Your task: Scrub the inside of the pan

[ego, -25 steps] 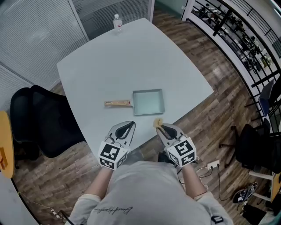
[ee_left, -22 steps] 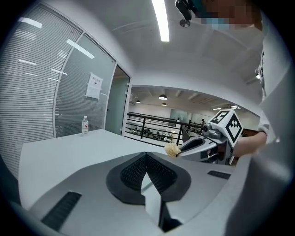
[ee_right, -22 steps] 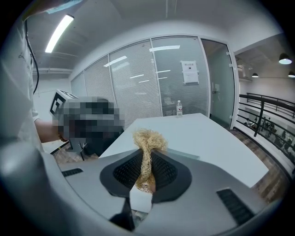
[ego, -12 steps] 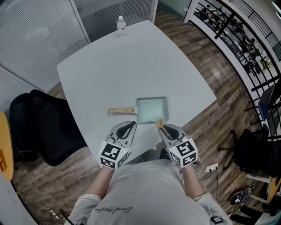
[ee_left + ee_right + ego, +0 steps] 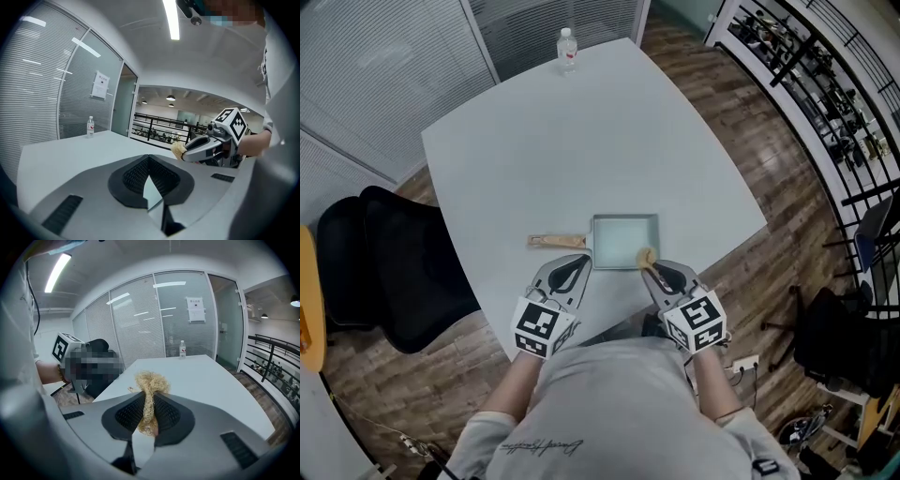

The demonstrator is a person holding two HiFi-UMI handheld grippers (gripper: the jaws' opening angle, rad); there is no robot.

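Both notice [image 5: 195, 309] and bottle label [image 5: 569, 52] beyond the pan [image 5: 623, 242] are unreadably small.

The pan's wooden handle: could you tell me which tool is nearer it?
Left. The left tool is just short of the handle; the right tool is farther right, beside the pan.

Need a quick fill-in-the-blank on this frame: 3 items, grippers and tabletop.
1. The right gripper is shut on the scrubber; the left gripper is shut on ____.
2. The pan's handle points to the head view's ____.
3. The bottle stands ____ at the table's far edge.

Missing words: nothing; left; upright.
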